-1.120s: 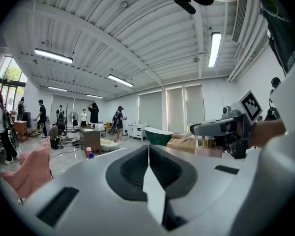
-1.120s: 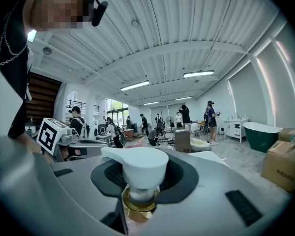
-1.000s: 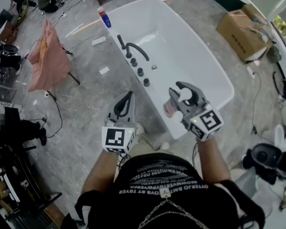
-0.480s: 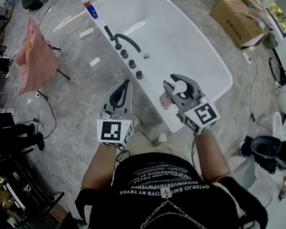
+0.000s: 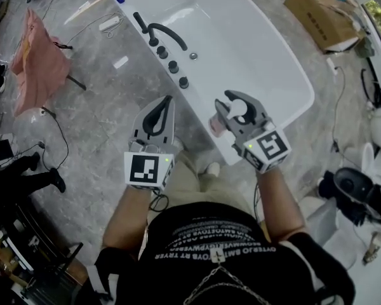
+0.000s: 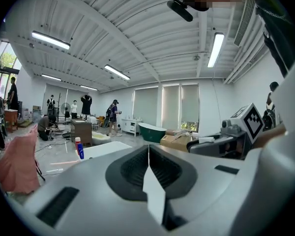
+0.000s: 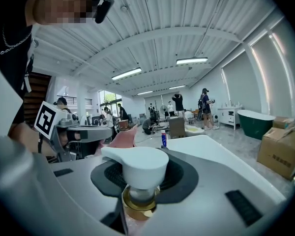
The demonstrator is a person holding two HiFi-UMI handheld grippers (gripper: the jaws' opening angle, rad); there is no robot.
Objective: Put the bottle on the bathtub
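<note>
Black tee point(image 5: 232, 230) carries white lettering and perhaps a chain point(image 5: 206, 286).

left gripper point(image 6: 148, 154) jaws pressed together — blue bottle point(image 6: 79, 149) beyond.

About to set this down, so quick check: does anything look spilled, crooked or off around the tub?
Nothing stands out. The pump bottle sits clamped at its neck in the right gripper by the bathtub's near corner; no spill shows. The left gripper is shut and empty.
</note>
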